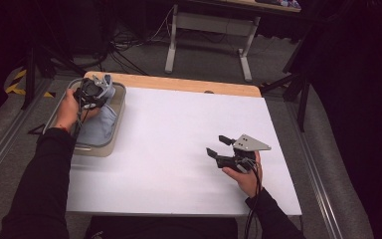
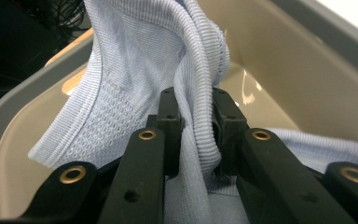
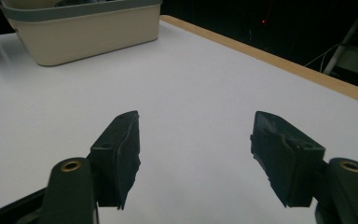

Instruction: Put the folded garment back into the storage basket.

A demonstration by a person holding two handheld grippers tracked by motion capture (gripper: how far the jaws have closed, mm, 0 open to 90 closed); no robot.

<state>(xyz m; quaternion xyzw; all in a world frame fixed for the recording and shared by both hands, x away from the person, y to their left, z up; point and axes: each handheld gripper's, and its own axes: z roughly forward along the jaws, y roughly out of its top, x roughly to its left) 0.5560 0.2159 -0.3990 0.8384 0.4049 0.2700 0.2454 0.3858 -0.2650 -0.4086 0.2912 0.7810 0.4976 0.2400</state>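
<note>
Left gripper (image 1: 93, 92) sits over the beige plastic tub with grey rim (image 1: 120, 107), at about ten o'clock on the white-covered table (image 1: 179, 149). In the left gripper view its black jaws are clamped on a ribbed fold of the pale blue knitted garment (image 2: 135, 79), fabric bunched up between the pads and pulled above the tub's floor. The rest of the garment lies inside the tub (image 2: 279, 60).

Right gripper (image 1: 220, 147) at about four o'clock, held just above bare tabletop, well apart from the tub. Its jaws stand wide apart, nothing between them; the right gripper view looks across the table (image 3: 191, 79) toward the tub (image 3: 84, 28) at eleven o'clock.
</note>
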